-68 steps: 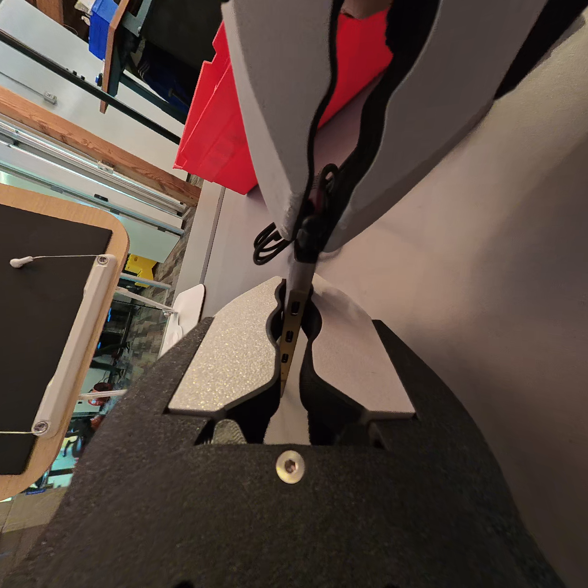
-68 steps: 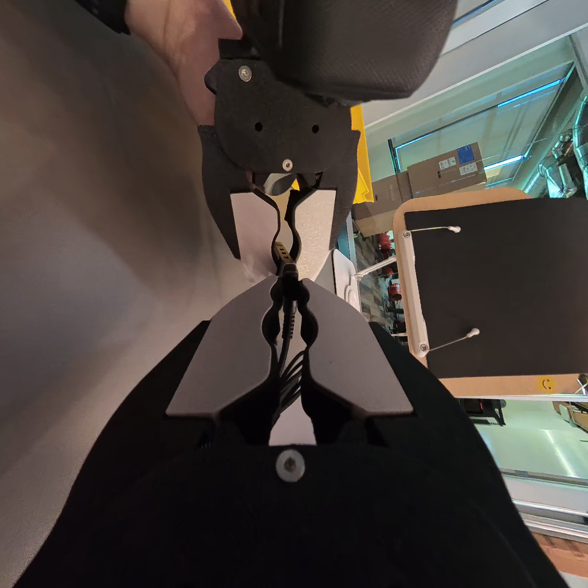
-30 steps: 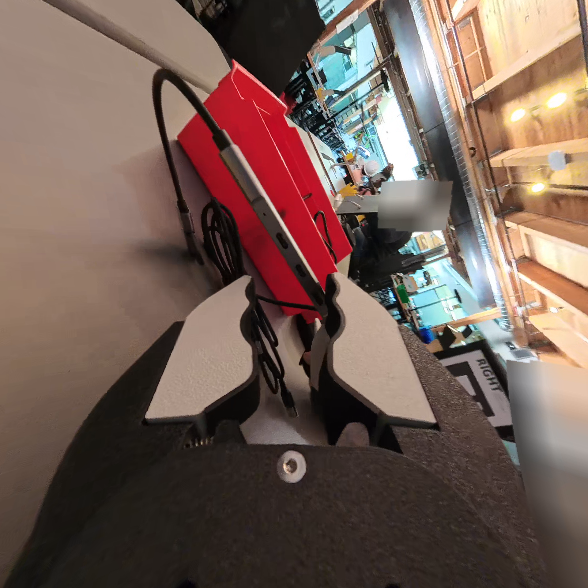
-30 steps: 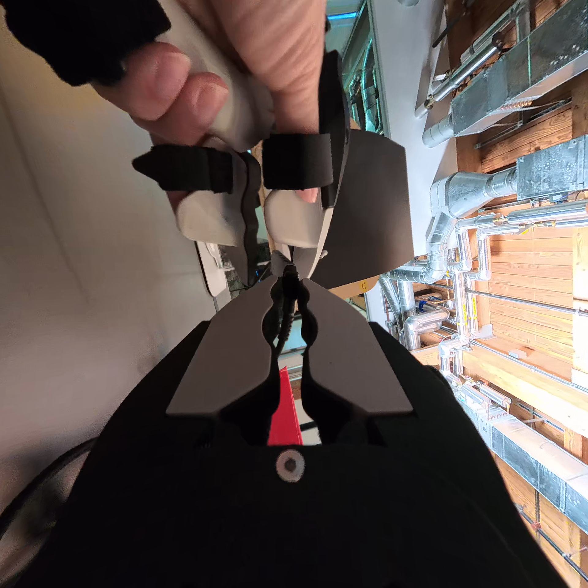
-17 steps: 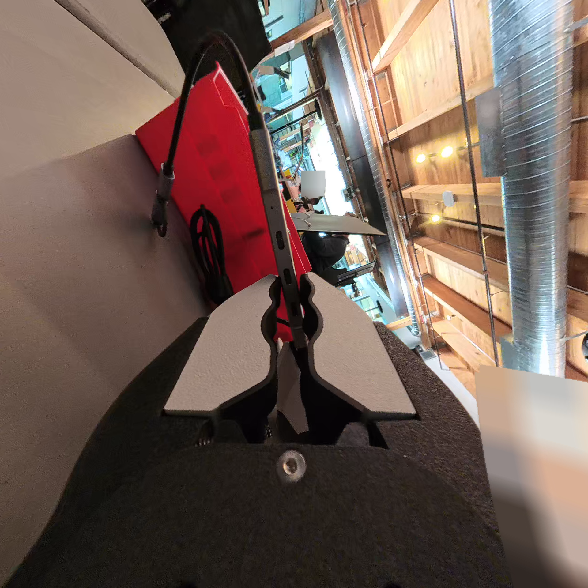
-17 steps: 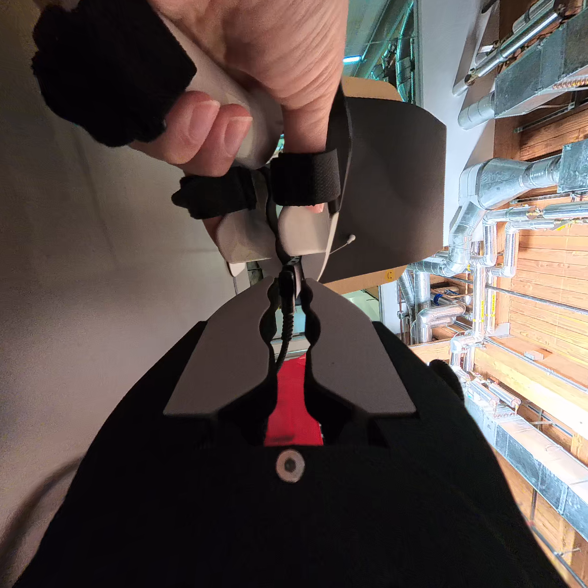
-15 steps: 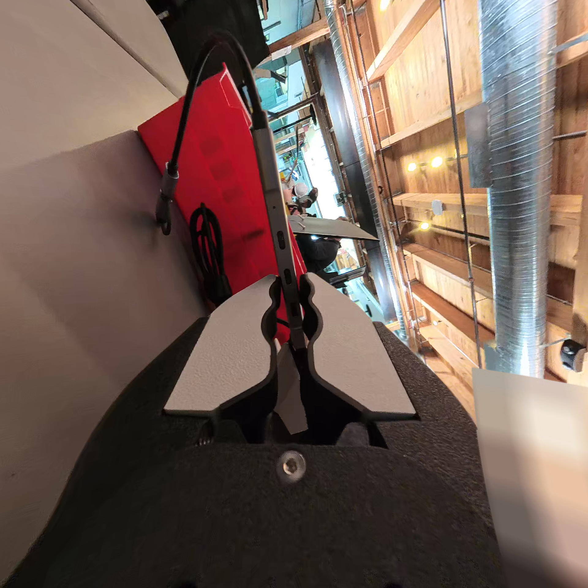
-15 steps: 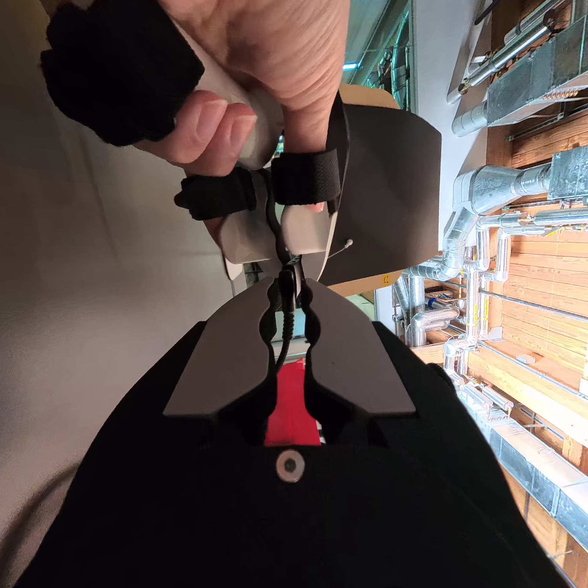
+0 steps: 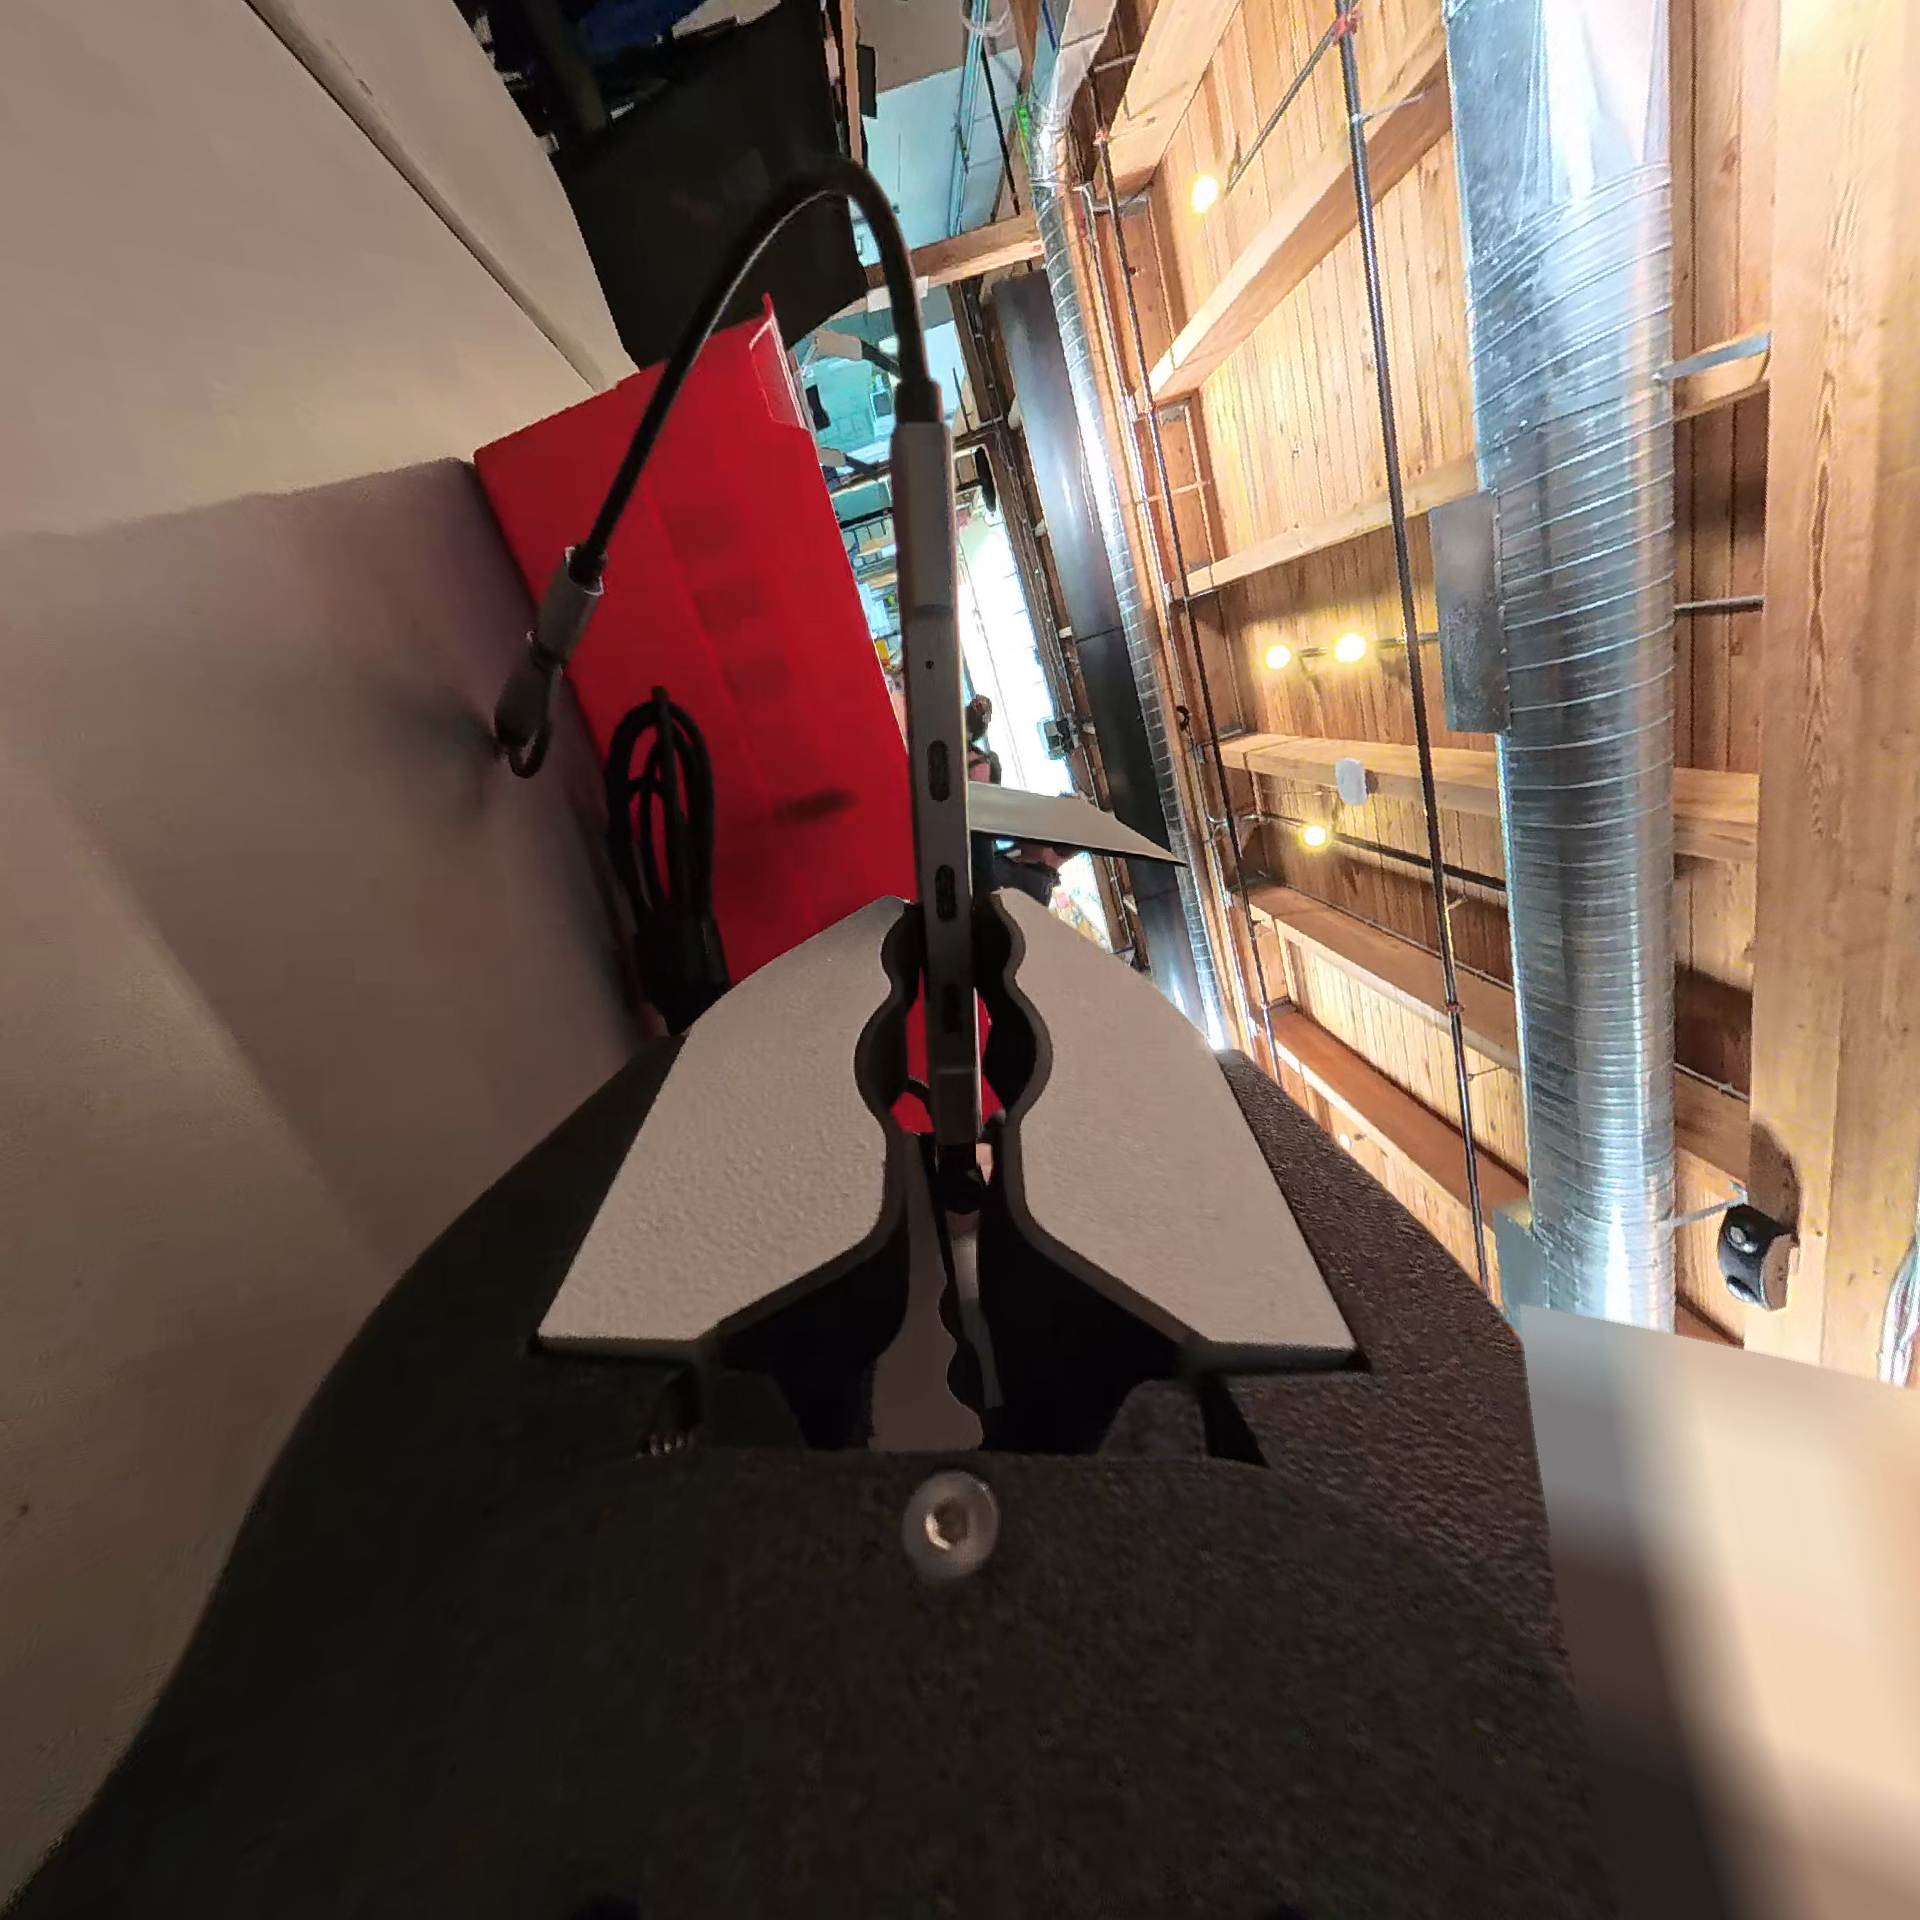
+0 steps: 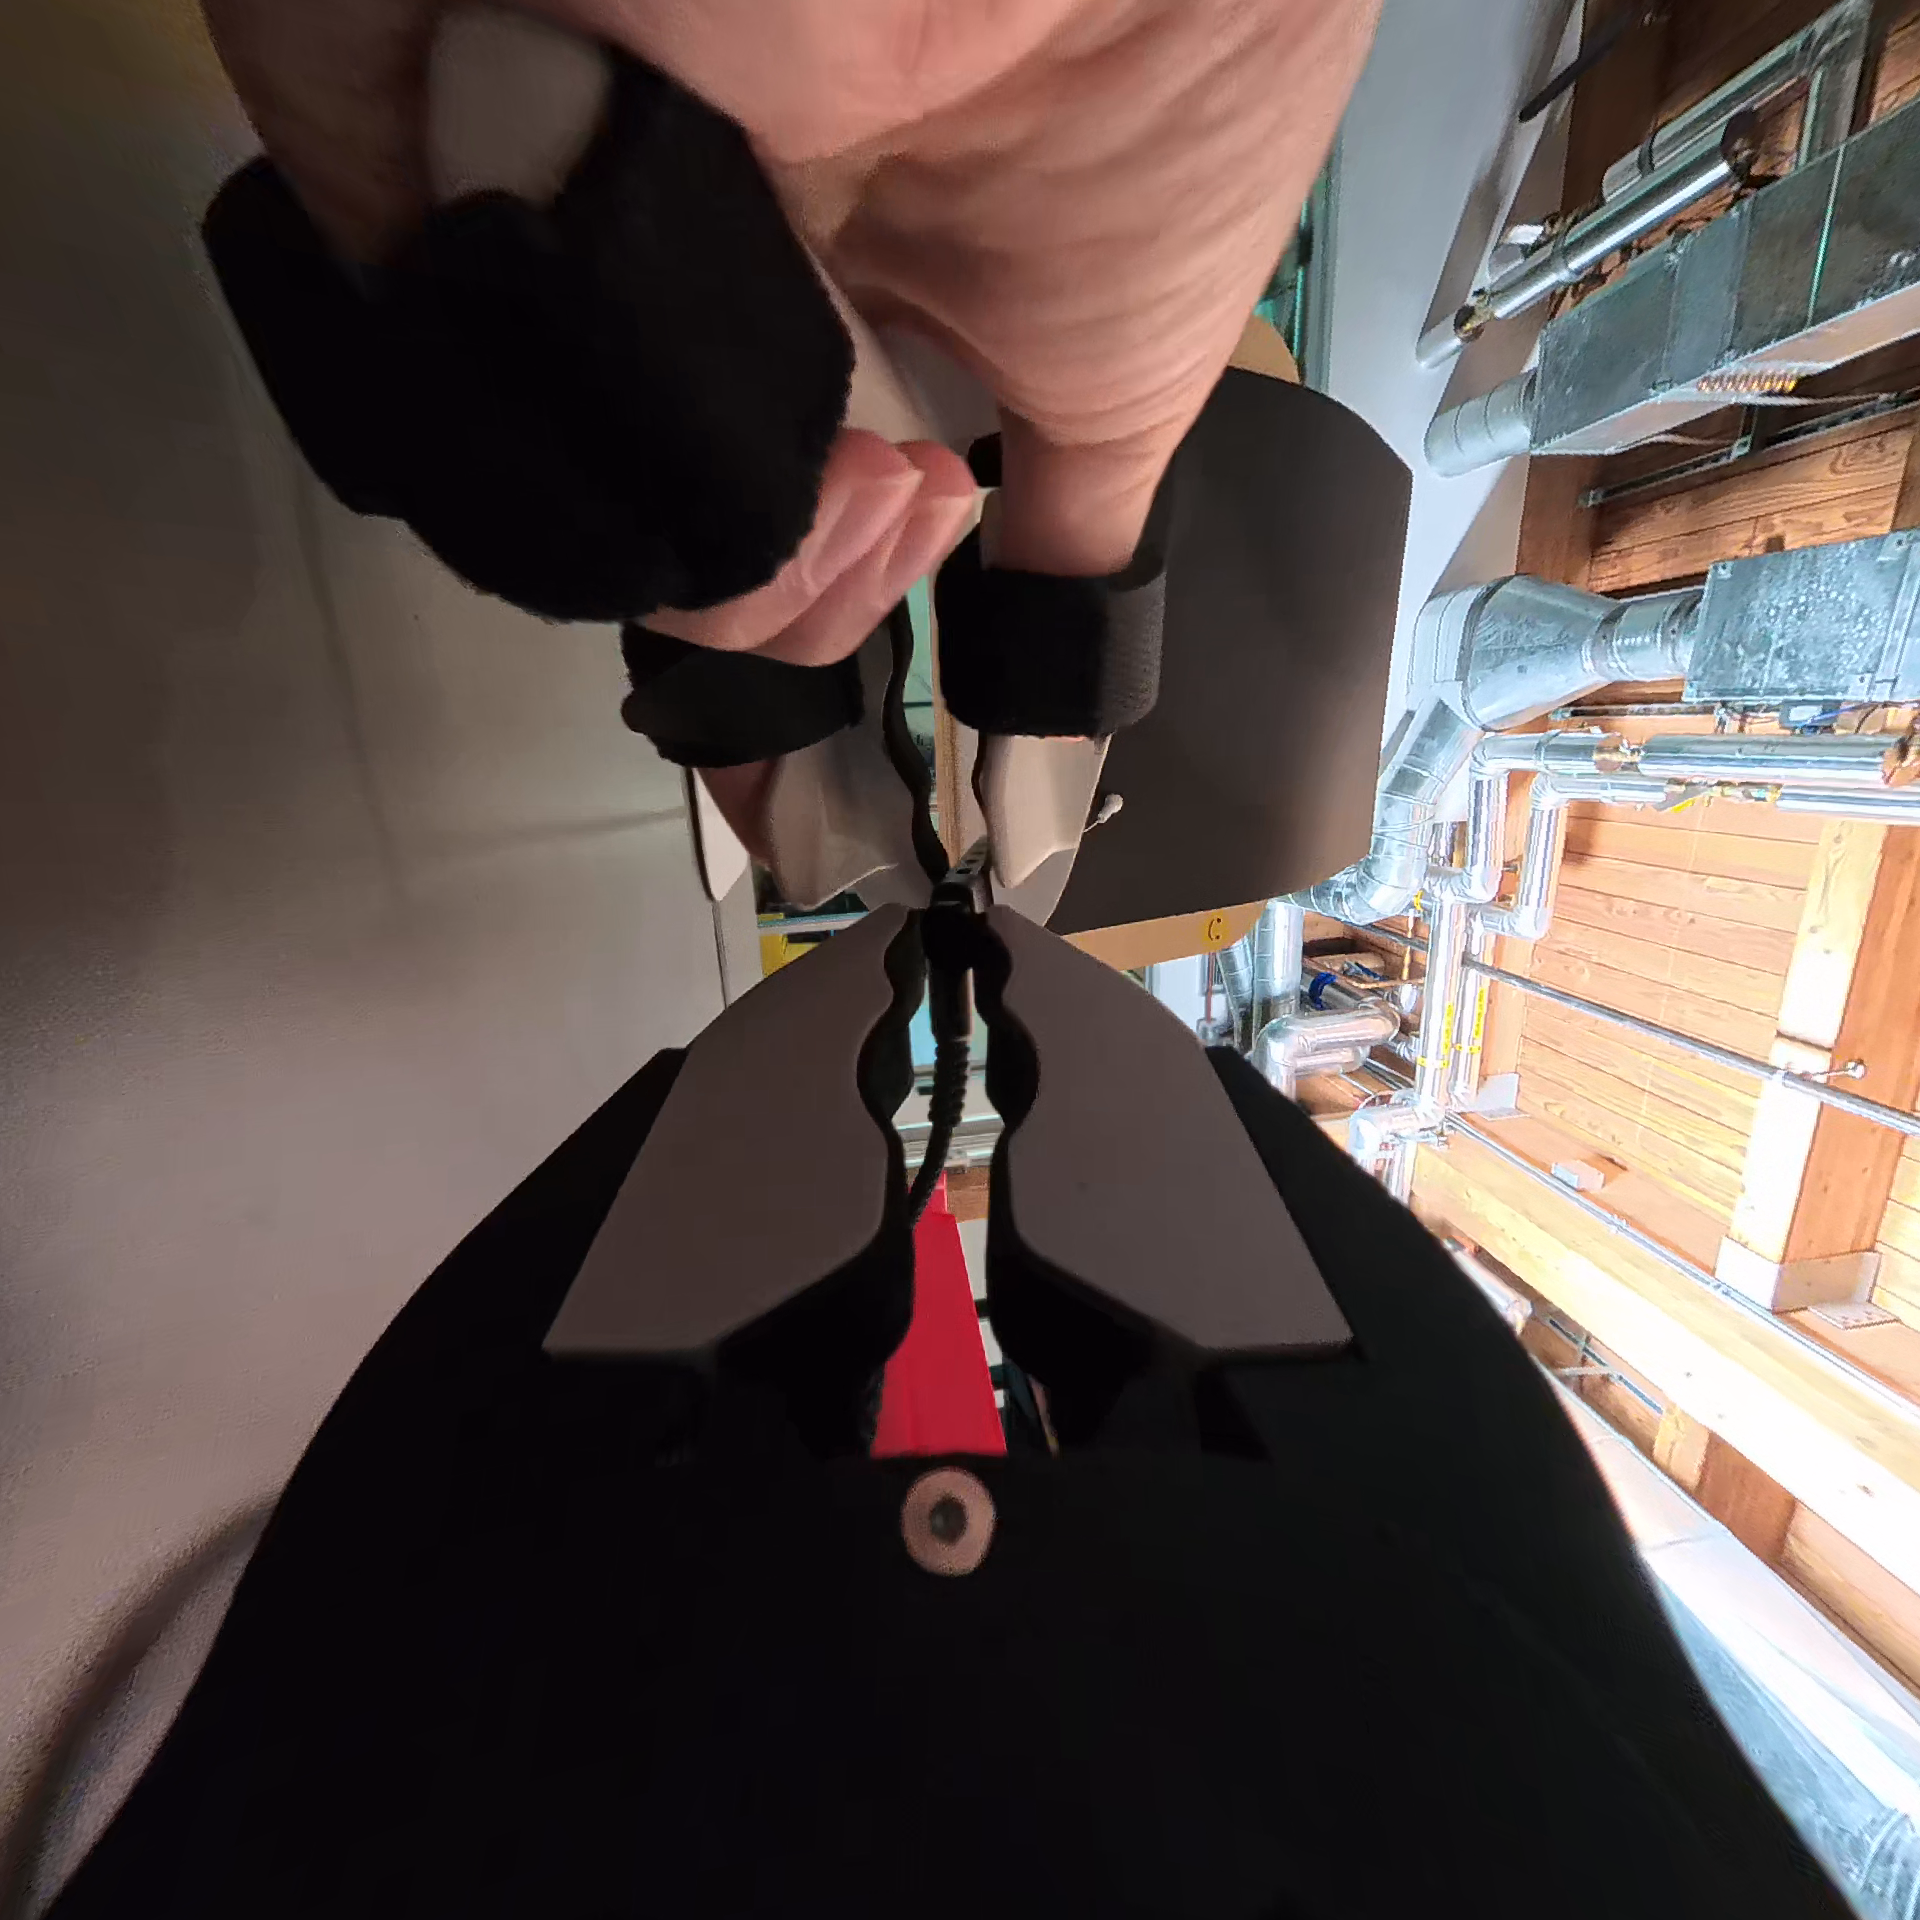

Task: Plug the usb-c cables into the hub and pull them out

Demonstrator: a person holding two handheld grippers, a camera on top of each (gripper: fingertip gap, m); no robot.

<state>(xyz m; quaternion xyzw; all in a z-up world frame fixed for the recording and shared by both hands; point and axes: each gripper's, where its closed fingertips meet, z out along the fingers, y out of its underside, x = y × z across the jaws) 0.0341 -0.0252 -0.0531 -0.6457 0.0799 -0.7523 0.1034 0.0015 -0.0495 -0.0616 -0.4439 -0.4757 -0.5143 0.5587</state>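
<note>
My left gripper point(image 9: 948, 909) is shut on a slim grey hub point(image 9: 928, 644) that stands out past the fingertips, ports facing me. The hub's own cable point(image 9: 727, 312) arcs up and left, and its plug point(image 9: 545, 665) hangs over the table. My right gripper point(image 10: 951, 920) is shut on a black usb-c plug point(image 10: 951, 987). The plug's front meets the hub's end point(image 10: 971, 862), which sits between the left gripper's fingers point(image 10: 831, 842). I cannot tell how deep the plug sits. A hand point(image 10: 987, 208) holds the left gripper.
A red bin point(image 9: 717, 623) stands on the grey table point(image 9: 260, 935), with a coiled black cable point(image 9: 665, 821) lying beside it. A black board with a wooden rim point(image 10: 1278, 623) stands behind the left gripper. The bin also shows in the right wrist view point(image 10: 935, 1351). The tips of both grippers are at nearly the same place.
A second ago my left gripper was open beside the hub; it has shut on it. Both grippers have tilted upward and drawn closer. The right gripper has kept hold of the plug.
</note>
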